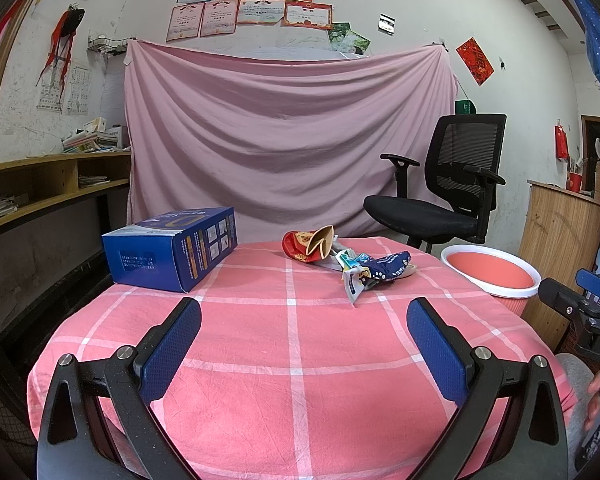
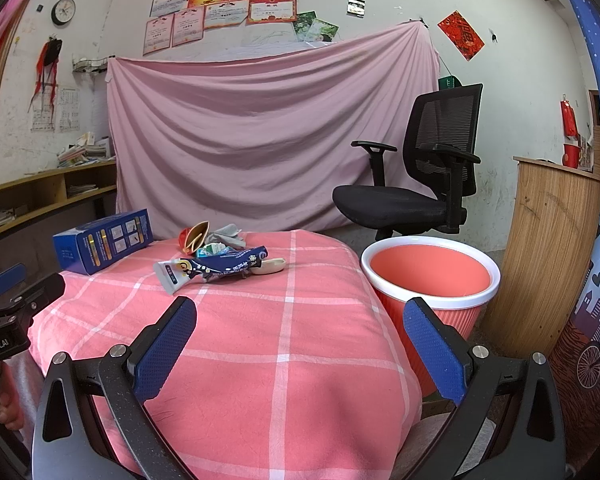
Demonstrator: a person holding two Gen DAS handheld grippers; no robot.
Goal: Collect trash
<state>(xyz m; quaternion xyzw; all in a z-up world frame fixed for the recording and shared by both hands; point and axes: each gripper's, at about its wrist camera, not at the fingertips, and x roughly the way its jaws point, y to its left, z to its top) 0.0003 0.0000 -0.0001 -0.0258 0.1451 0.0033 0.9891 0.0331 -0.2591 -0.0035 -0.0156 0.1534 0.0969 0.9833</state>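
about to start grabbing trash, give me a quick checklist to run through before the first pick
1. Left tongs open and empty: ok.
2. Right tongs open and empty: ok.
3. Crumpled wrappers pile in view on the pink checked tablecloth, ahead of both tongs: ok.
4. Salmon plastic bin with white rim upright, mouth open, beside the table: ok.
5. Bin has room: ok; no trash shows inside it.
6. Blue cardboard box trash or not: cannot tell.

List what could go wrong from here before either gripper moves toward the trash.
1. The wrappers lie tangled in one pile with the crushed red cup; gripping one may drag others off the table.
2. The bin sits below the table edge on the right, so a piece released too early could miss it.
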